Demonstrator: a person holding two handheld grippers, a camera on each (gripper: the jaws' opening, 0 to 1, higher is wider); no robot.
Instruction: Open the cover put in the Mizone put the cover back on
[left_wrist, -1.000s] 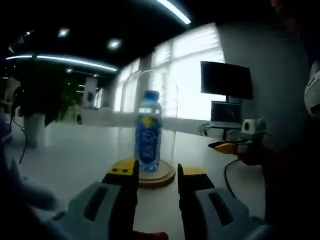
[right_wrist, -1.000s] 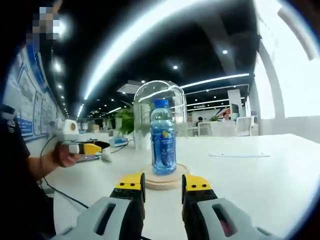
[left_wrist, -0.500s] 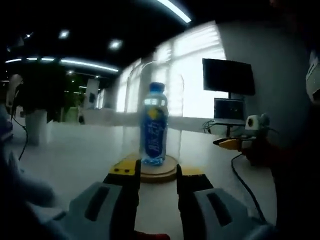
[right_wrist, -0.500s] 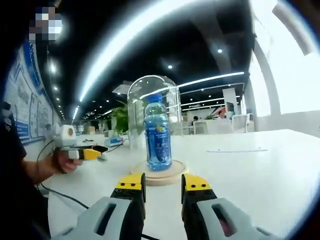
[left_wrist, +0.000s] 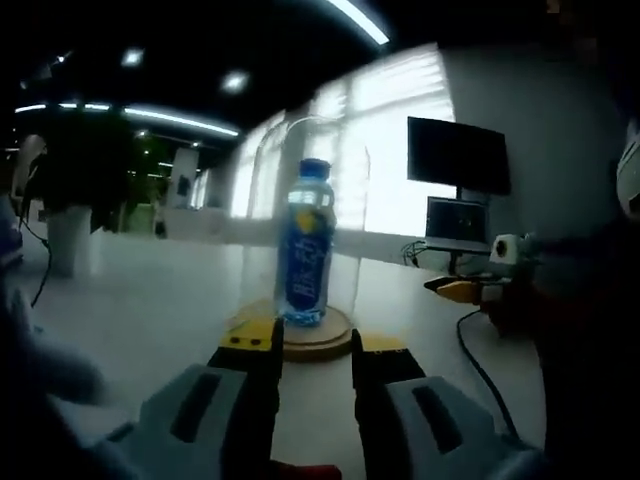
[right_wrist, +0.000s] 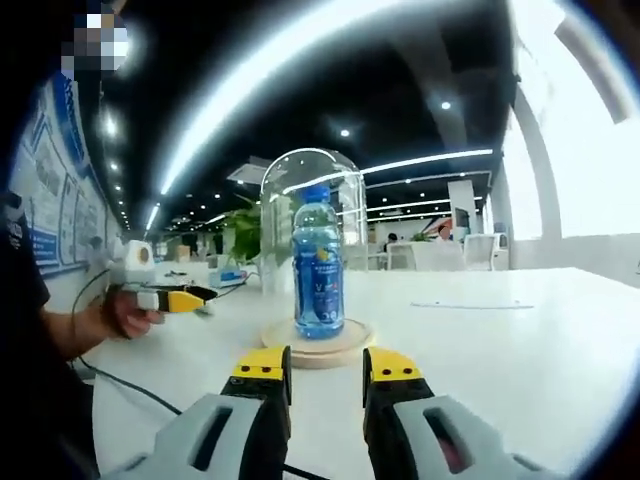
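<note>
A: Left gripper view first. What sits ahead of the left tongs (left_wrist: 314, 345)?

B: A blue Mizone bottle (left_wrist: 309, 243) stands upright on a round wooden base (left_wrist: 305, 338), with the clear glass dome cover (left_wrist: 305, 215) down over it and resting on that base. The base lies on the white bench (left_wrist: 140, 300), just beyond the yellow tips of the tongs. The jaws stand apart with a gap between them, holding nothing.

A: Anything to the right?

B: The right tongs (left_wrist: 455, 291), yellow-tipped, come in from the right, held by a hand (left_wrist: 510, 300) and pointing toward the dome but well apart from it. Far behind them, a dark monitor (left_wrist: 458, 157) stands before bright windows.

A: And the right gripper view?

B: The same Mizone bottle (right_wrist: 318, 270) is upright under the glass dome cover (right_wrist: 311, 235) on the wooden base (right_wrist: 316, 343), just past the right tongs (right_wrist: 327, 365), whose jaws are parted and empty. At left, a hand (right_wrist: 125, 312) holds the left tongs (right_wrist: 185, 299), aimed at the dome and apart from it. A black cable (right_wrist: 140, 395) trails across the white bench (right_wrist: 500, 350) on the near left.
</note>
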